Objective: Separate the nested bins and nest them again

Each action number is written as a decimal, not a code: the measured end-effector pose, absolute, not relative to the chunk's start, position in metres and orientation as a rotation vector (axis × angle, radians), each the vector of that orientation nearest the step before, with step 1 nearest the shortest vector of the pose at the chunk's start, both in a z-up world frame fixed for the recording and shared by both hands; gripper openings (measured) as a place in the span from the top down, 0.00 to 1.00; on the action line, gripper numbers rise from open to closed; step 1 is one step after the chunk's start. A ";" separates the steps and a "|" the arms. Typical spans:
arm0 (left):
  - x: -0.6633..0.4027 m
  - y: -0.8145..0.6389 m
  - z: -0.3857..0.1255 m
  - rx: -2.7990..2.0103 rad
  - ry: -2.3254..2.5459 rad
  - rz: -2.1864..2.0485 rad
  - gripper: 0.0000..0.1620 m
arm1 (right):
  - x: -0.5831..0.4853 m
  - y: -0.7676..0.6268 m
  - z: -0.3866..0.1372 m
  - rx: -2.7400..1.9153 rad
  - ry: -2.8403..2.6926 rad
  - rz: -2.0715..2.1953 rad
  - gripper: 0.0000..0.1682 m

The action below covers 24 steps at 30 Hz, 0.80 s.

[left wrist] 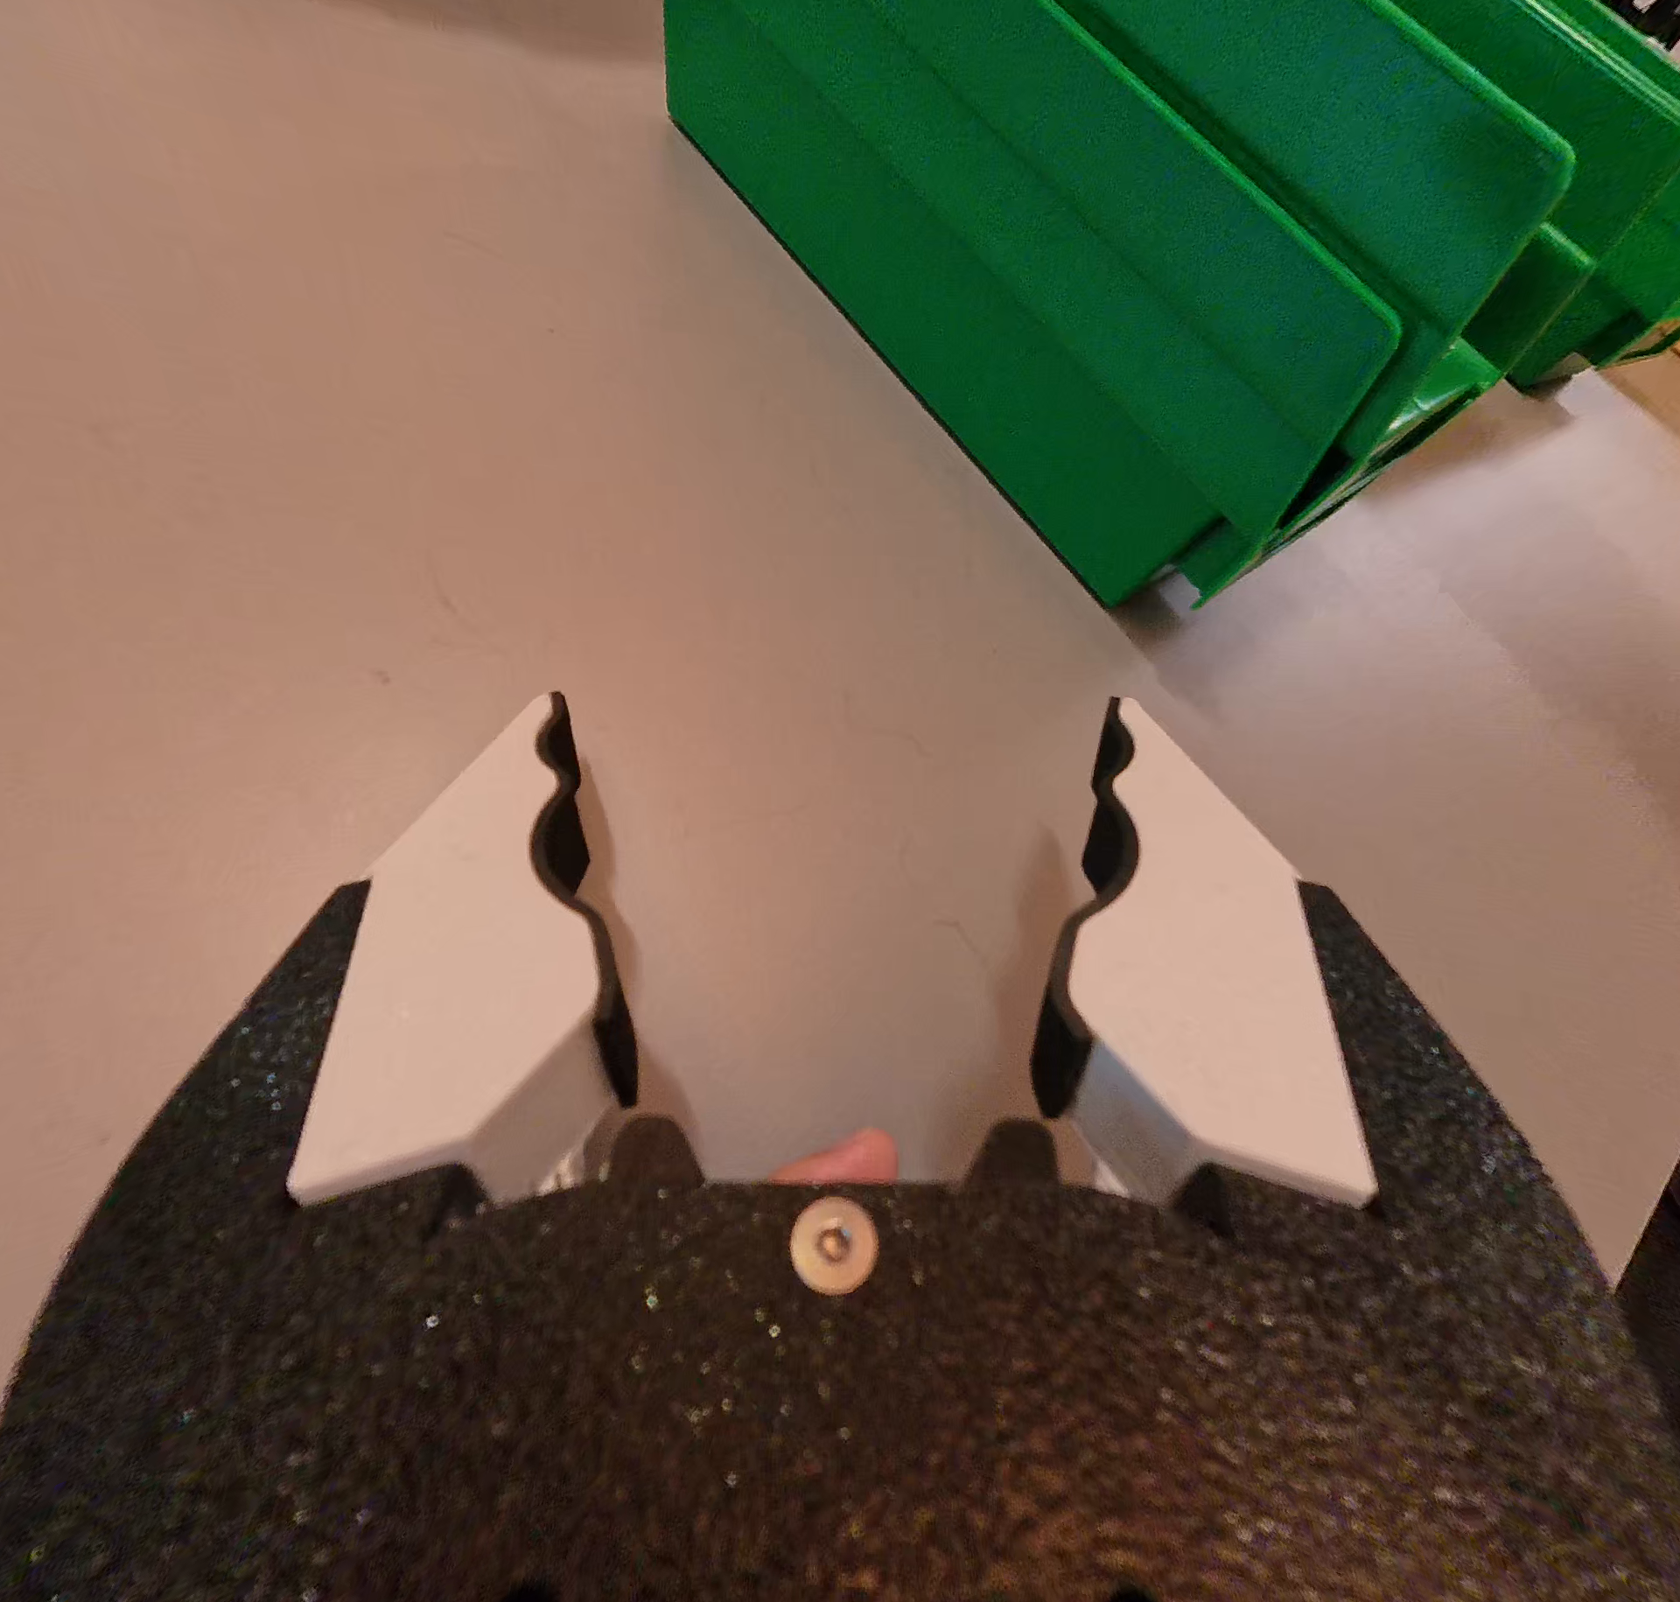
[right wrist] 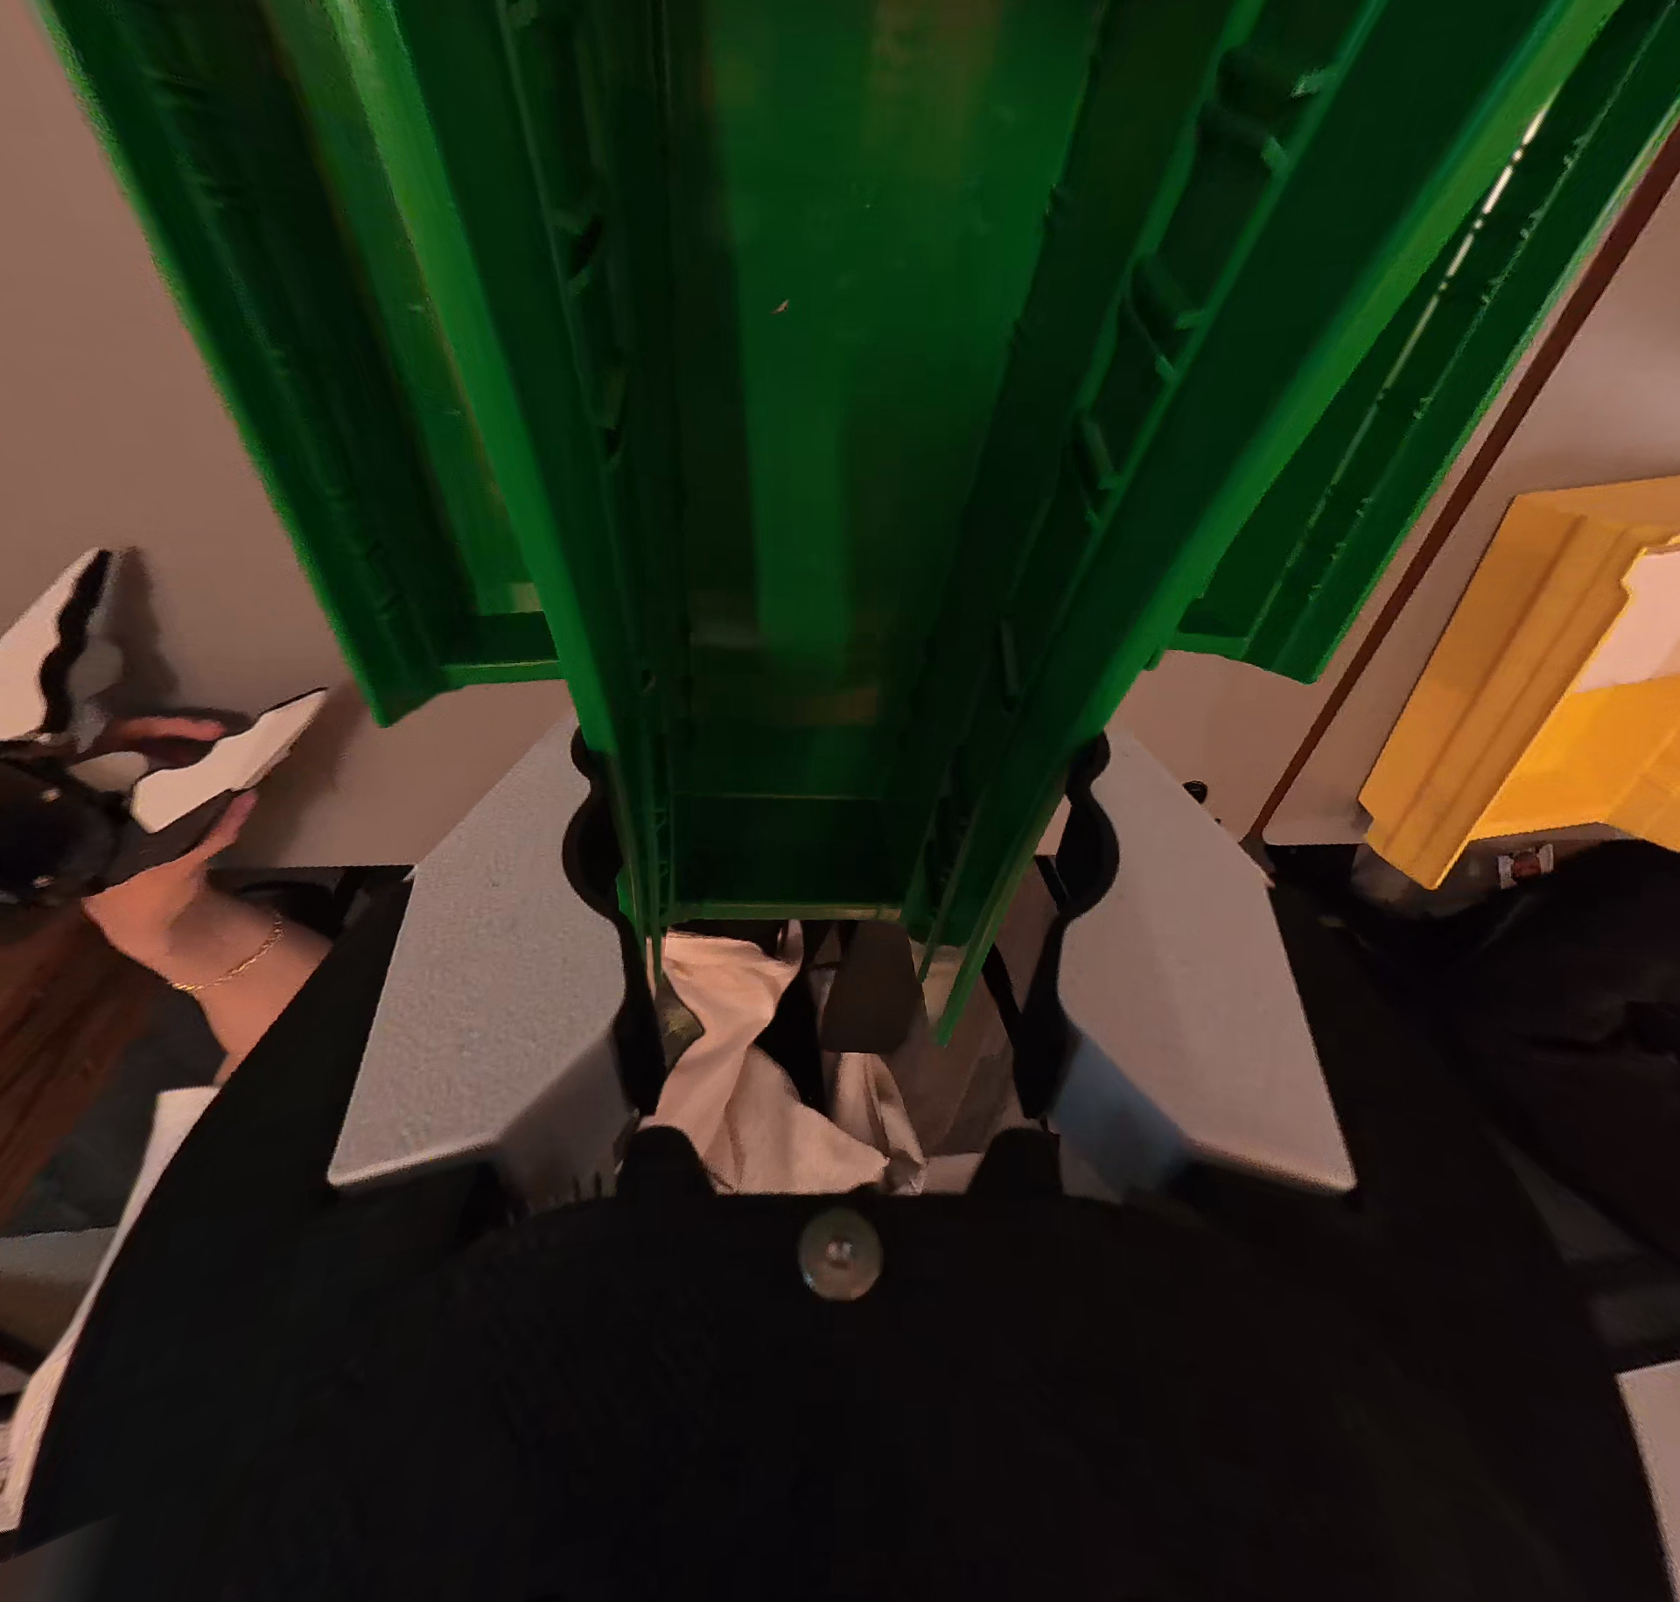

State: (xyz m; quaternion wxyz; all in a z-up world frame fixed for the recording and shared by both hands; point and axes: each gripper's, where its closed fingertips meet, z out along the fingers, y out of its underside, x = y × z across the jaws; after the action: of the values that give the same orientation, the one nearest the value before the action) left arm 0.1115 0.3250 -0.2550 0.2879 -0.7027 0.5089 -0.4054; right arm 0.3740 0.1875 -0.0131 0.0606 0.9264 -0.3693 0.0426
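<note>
Right wrist view: right gripper (right wrist: 836,840) clamps nested green bins (right wrist: 818,377).

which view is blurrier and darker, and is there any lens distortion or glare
The right wrist view is blurrier and darker: the green bin clamped in the right gripper smears toward the top, and the left gripper at the edge is soft. The left wrist view is sharp and evenly lit on the table. Both show wide-angle bending at the edges; no strong glare.
</note>
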 end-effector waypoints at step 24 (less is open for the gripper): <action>0.115 0.320 -0.261 -1.890 1.406 -1.068 0.31 | 0.442 0.130 -0.203 2.620 -1.118 -0.152 0.40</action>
State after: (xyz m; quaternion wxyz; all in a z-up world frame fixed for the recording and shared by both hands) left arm 0.1146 0.3202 -0.2605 0.2741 -0.7027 0.5228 -0.3970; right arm 0.4422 0.1303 -0.2027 0.1440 0.9089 -0.3877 -0.0528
